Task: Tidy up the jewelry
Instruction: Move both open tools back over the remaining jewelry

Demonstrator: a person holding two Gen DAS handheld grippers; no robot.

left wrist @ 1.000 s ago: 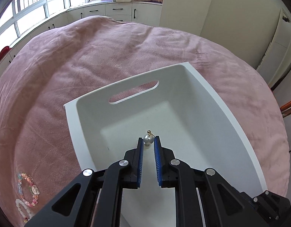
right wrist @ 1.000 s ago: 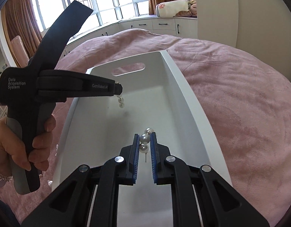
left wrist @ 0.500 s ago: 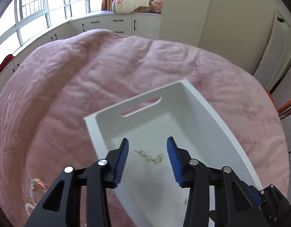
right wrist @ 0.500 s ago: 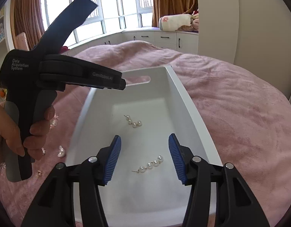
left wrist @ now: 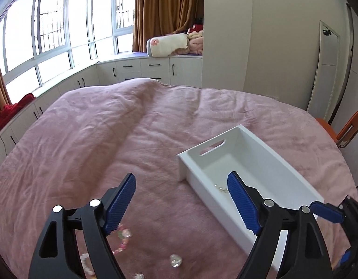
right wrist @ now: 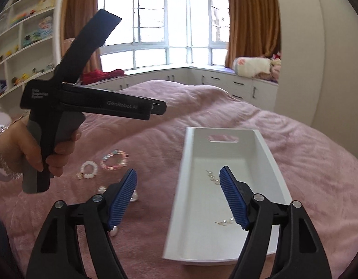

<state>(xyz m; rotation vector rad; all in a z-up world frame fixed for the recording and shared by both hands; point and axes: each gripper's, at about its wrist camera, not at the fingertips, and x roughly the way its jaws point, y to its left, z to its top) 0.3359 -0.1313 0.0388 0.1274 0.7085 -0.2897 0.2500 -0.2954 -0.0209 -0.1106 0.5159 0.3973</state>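
A white tray [right wrist: 225, 251] with a handle slot lies on the pink bedspread [right wrist: 306, 162]; it also shows in the left wrist view [left wrist: 185, 169]. Two pearl earrings lie in it, one far [right wrist: 211, 176] and one near [right wrist: 225, 222]; one shows in the left wrist view [left wrist: 220, 188]. My right gripper [right wrist: 179, 197] is open and empty, raised above the tray's left wall. My left gripper [left wrist: 181, 202] is open and empty, raised left of the tray; its body shows in the right wrist view [right wrist: 90, 104]. Bead bracelets [right wrist: 113, 159] [right wrist: 88, 169] lie left of the tray.
Small loose pieces [right wrist: 113, 231] [left wrist: 175, 260] lie on the bedspread near the bracelets [left wrist: 122, 234]. White window-seat cabinets [left wrist: 155, 69] run behind the bed. An orange chair [left wrist: 346, 127] stands at the right. Shelves [right wrist: 23, 34] are at the far left.
Both grippers opened and let their pearl earrings drop into the tray, then rose and pulled back. The left gripper also moved left, off the tray.
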